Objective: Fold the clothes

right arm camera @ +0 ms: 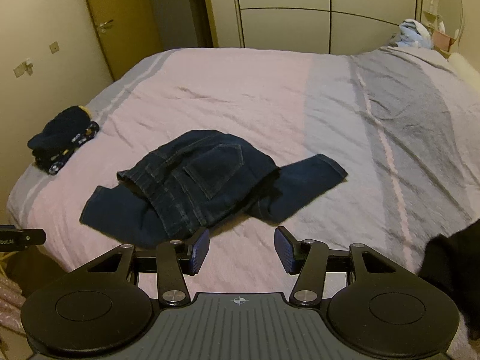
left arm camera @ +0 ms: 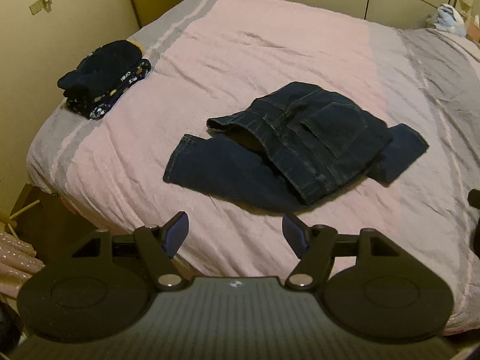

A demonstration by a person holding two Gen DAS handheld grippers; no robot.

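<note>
Jeans point(left arm camera: 300, 153): dark denim, roughly doubled over, mid-bed point(left arm camera: 270, 54), legs splayed; folding unfinished. Folded stack point(left arm camera: 105, 78) of dark garments, far left: done. My left gripper point(left arm camera: 235, 234) and right gripper point(right arm camera: 241, 250) hover near, both spread wide, grasping nothing.

My left gripper point(left arm camera: 235, 234) and right gripper point(right arm camera: 241, 250): matte black linkage arms, silver pivot screws, blue ribbed pads point(right arm camera: 200, 250), round black discs either side, grey ridged base plate with small crosshair mark point(right arm camera: 239, 300).
</note>
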